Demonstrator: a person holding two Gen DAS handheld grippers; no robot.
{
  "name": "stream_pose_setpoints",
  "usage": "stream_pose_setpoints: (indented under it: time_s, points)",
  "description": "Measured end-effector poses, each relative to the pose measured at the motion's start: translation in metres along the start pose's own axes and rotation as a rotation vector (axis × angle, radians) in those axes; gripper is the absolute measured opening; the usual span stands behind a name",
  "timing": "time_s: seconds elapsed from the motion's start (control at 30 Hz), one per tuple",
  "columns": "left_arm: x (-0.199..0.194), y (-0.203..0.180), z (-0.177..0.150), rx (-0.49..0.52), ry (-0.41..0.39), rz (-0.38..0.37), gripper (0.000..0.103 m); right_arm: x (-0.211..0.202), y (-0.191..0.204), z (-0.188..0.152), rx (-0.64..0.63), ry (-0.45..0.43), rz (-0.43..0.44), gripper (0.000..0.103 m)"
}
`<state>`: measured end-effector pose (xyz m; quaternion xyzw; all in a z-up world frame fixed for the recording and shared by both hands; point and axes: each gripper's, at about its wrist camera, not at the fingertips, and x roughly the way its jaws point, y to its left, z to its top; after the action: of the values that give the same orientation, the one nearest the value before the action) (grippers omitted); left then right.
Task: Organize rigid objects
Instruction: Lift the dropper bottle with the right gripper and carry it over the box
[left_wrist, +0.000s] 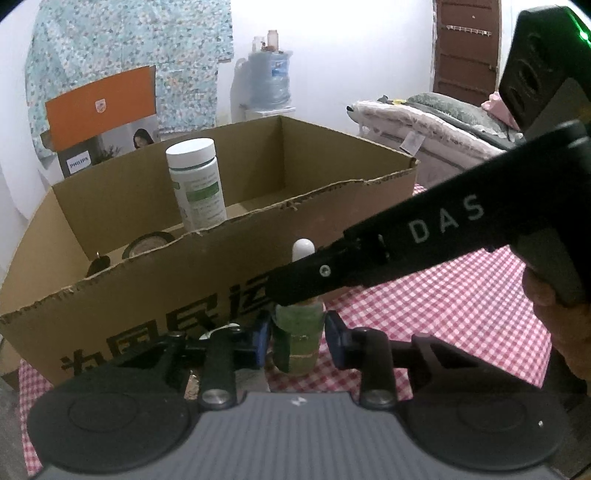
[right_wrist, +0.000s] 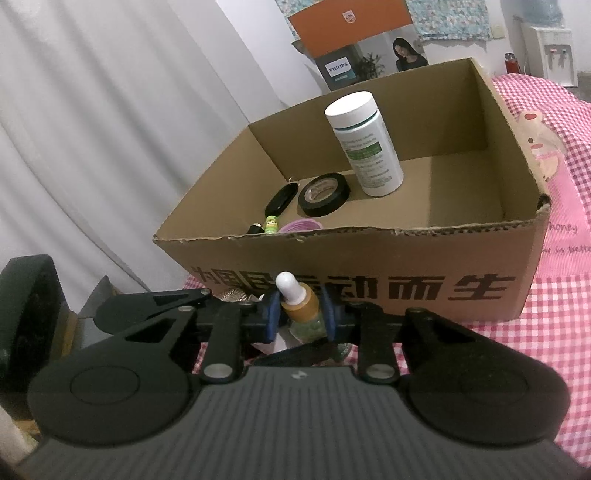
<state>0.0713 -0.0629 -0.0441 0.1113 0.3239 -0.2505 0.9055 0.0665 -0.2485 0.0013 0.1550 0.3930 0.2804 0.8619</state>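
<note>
A small dropper bottle (left_wrist: 298, 338) with a white bulb, amber collar and green body stands on the checked cloth in front of the cardboard box (left_wrist: 155, 306). My left gripper (left_wrist: 295, 338) has its blue pads on either side of the bottle's body with small gaps. My right gripper (right_wrist: 300, 314) is shut on the bottle (right_wrist: 300, 304) at its amber collar; its body crosses the left wrist view (left_wrist: 406, 243). Inside the box (right_wrist: 369, 254) are a white pill bottle (right_wrist: 364, 142), a black tape roll (right_wrist: 324, 194), a black fob (right_wrist: 281, 197) and small items.
A pink checked cloth (left_wrist: 443, 306) covers the surface. An orange Philips carton (right_wrist: 351, 33) stands behind the box. A white curtain (right_wrist: 92, 129) hangs to the left. A water dispenser (left_wrist: 267, 79) and bedding (left_wrist: 424, 125) are farther back.
</note>
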Motion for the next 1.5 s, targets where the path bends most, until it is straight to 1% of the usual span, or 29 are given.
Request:
stream_pose_setpoints:
  time_s: [0.2,0.33,0.57,0.73,0.9,1.07,1.13,1.2,1.37,1.5]
  points:
    - [-0.001,-0.006,-0.003,-0.022,-0.006,-0.042,0.033,-0.009,0.004,-0.004,-0.037,0.005,-0.031,0.023]
    - [-0.001,-0.014,-0.004,0.001,-0.012,-0.053,0.033,-0.015,0.006,-0.008,-0.069,0.009,-0.06,0.023]
    - [0.009,-0.024,-0.004,0.049,0.009,-0.028,0.034,-0.012,0.011,-0.008,-0.112,0.014,-0.086,0.025]
    - [0.017,-0.025,-0.007,0.054,0.02,-0.028,0.034,-0.007,0.01,-0.007,-0.123,0.022,-0.094,0.029]
    - [0.021,-0.024,-0.007,0.053,0.015,-0.026,0.034,-0.003,0.011,-0.007,-0.141,0.033,-0.105,0.031]
    - [0.02,-0.022,-0.008,0.042,0.005,-0.034,0.033,-0.003,0.014,-0.007,-0.16,0.03,-0.125,0.028]
    - [0.018,-0.024,-0.008,0.049,0.003,-0.039,0.033,-0.005,0.016,-0.007,-0.173,0.027,-0.133,0.025]
    - [0.015,-0.026,-0.008,0.051,-0.004,-0.042,0.033,-0.008,0.018,-0.007,-0.183,0.02,-0.134,0.02]
    - [-0.001,-0.031,-0.004,0.055,-0.039,-0.043,0.033,-0.023,0.03,-0.007,-0.21,0.003,-0.147,0.02]
    - [-0.024,-0.034,0.003,0.057,-0.087,-0.04,0.033,-0.043,0.046,-0.005,-0.246,-0.03,-0.149,0.02]
